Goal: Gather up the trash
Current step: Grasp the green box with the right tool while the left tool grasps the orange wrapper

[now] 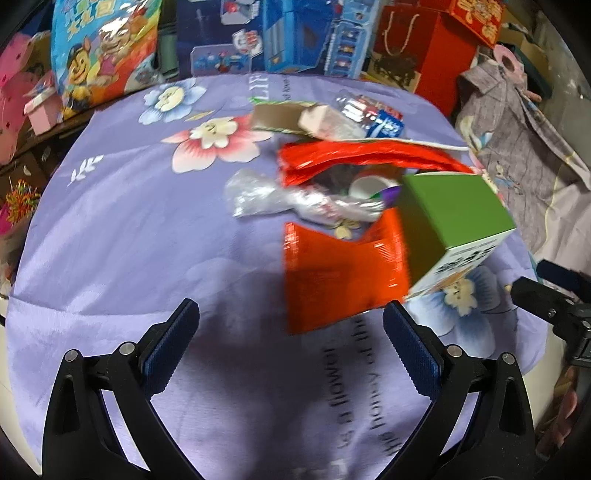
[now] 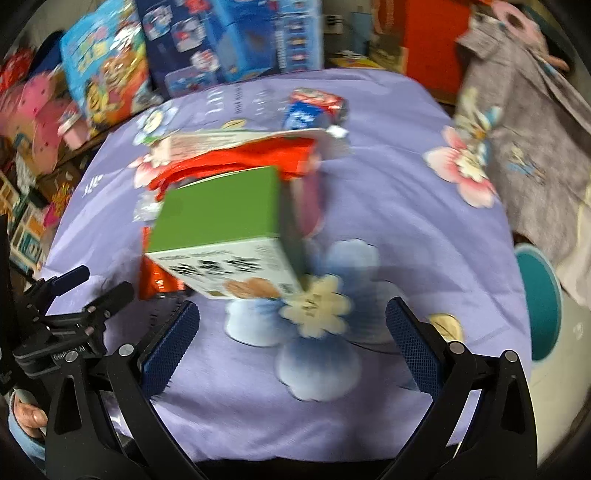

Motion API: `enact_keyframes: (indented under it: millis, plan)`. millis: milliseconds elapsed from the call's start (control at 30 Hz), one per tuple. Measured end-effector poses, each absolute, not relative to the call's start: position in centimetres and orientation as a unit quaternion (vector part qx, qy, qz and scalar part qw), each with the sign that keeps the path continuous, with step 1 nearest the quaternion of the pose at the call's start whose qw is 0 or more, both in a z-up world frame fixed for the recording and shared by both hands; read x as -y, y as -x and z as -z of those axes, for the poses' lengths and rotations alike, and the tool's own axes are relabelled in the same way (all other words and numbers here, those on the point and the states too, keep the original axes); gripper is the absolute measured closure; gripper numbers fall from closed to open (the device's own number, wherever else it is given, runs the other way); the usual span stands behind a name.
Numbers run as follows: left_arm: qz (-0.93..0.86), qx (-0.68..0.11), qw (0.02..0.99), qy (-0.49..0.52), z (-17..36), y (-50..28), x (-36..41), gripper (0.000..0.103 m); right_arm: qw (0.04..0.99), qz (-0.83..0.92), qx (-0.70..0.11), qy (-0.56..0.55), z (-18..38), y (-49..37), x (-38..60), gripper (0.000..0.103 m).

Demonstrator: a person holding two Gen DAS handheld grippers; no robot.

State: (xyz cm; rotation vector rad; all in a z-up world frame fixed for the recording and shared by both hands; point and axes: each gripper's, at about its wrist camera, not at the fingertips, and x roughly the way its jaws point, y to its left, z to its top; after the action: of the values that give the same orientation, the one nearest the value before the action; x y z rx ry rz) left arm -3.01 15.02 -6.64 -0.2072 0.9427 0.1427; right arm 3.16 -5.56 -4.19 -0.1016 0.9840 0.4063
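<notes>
Nearest in each wrist view, the blue-padded fingers stand wide apart with nothing between them: the left gripper (image 1: 291,317) over plain lilac cloth, the right gripper (image 2: 293,317) over a printed blue flower. Both hover above a surface (image 1: 110,258) covered in a purple floral cloth.

Just ahead lies one red bag (image 1: 332,273), glossy and crinkled, its mouth gaping toward the left gripper. One green-topped box (image 2: 221,206), with white printed sides, tilts at the bag's opening; whether it touches the bag cannot be told through the blur. Inside the mouth sits one white cup (image 1: 365,186), and one crumpled clear wrapper (image 1: 258,195) spills out onto the cloth.

Behind the bag lie one brown carton (image 1: 280,116) and one crushed plastic bottle (image 1: 373,116) with a red-and-blue label. Farther back, toy boxes (image 1: 280,33) line the edge.
</notes>
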Motion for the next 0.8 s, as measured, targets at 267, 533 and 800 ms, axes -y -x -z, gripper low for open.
enact_keyframes:
  millis: [267, 533, 800]
  plan:
    - [-0.053, -0.451, 0.884, 0.115, 7.8, 3.6, -17.6, 0.003, 0.865, -0.198, -0.454, 0.083, 4.7, -3.3, 0.1, 0.006]
    - [-0.022, -0.460, 0.881, 0.109, 8.2, 2.2, -17.3, 0.003, 0.871, -0.145, -0.466, 0.055, 5.7, -5.5, 1.4, 0.006]
    - [0.002, -0.476, 0.879, 0.031, 9.4, 0.5, -13.5, 0.003, 0.877, -0.127, -0.463, 0.011, 5.9, -6.2, 6.2, 0.006]
